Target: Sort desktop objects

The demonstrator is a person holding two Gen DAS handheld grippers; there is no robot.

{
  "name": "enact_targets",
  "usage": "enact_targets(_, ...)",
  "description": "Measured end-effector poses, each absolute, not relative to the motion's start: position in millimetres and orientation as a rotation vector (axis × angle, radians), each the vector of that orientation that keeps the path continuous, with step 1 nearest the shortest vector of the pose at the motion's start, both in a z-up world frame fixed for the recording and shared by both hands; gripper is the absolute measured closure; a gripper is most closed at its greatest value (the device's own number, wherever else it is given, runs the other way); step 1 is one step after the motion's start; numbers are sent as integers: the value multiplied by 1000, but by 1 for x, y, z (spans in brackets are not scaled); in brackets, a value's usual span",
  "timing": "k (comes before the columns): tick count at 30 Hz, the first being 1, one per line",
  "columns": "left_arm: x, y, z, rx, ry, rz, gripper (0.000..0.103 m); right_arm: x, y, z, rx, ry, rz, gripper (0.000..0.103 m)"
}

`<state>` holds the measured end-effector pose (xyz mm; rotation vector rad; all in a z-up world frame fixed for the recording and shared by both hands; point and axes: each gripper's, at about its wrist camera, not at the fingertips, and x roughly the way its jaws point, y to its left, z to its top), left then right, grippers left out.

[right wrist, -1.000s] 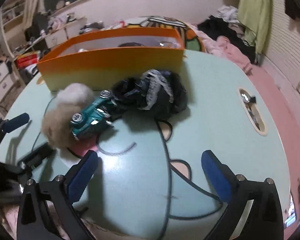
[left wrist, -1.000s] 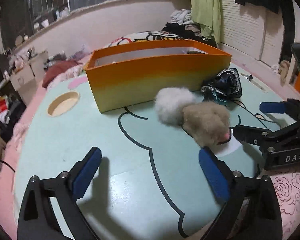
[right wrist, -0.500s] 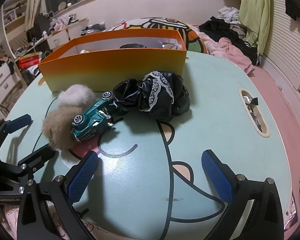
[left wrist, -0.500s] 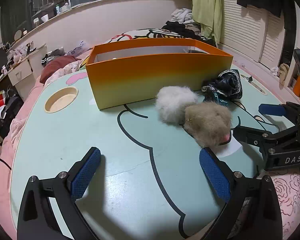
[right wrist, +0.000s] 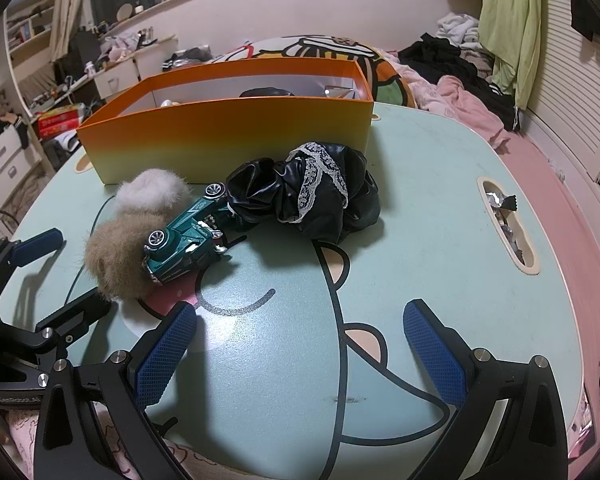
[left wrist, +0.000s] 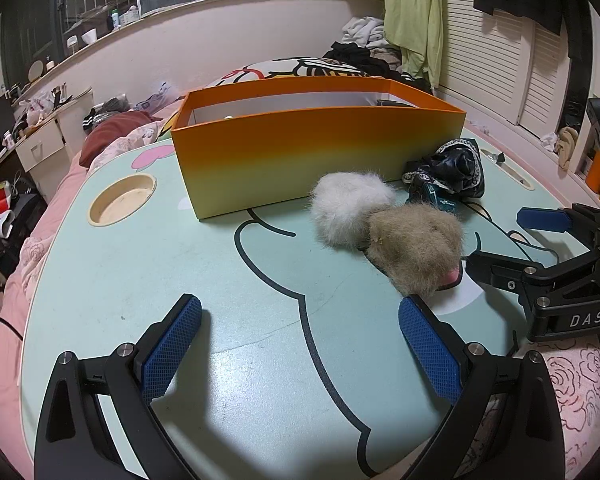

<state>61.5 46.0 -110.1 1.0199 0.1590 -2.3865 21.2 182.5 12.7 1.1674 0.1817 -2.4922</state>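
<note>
An orange box point(left wrist: 300, 148) point(right wrist: 228, 132) stands open at the back of the mint-green table point(left wrist: 120, 264). In front of it lie a white fur ball point(left wrist: 348, 208) point(right wrist: 152, 192), a tan fur ball point(left wrist: 416, 248) point(right wrist: 116, 256), a green toy car point(right wrist: 188, 240) point(left wrist: 430, 192) on its side, and a black scrunchie with lace trim point(right wrist: 312, 196) point(left wrist: 452, 164). My left gripper point(left wrist: 300, 316) hangs open above bare tabletop, short of the fur balls. My right gripper point(right wrist: 300, 320) is open too, near the table's front edge, below the car and scrunchie. Neither holds anything.
A round cup recess point(left wrist: 122, 198) sits at the table's left, and a slot with foil wrappers point(right wrist: 508, 224) at its right. Dark items lie inside the box. Beyond the table is a bed with clothes point(right wrist: 460, 72) and cluttered shelves.
Both grippers have drawn back and risen slightly, so the objects look a bit farther away. Both stay open. Nothing on the table has moved.
</note>
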Motion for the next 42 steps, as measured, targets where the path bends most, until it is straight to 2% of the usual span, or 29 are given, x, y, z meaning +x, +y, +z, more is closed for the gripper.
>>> enact_targets(28, 63, 47, -107, 1018, 166, -2389, 4, 23, 184, 12, 1166, 180, -2492, 0)
enact_targets(30, 66, 45, -103, 1002, 186, -2416, 8, 23, 184, 12, 1166, 181, -2492, 0)
enact_targets(33, 67, 39, -92, 980, 220, -2437, 28, 23, 184, 11, 1167, 181, -2492, 0)
enact_targets(38, 57, 26, -70, 912, 291, -2477, 30, 24, 185, 12, 1166, 181, -2492, 0)
enact_targets(42, 26, 28, -66, 967, 253, -2511, 30, 24, 185, 12, 1163, 178, -2493, 0)
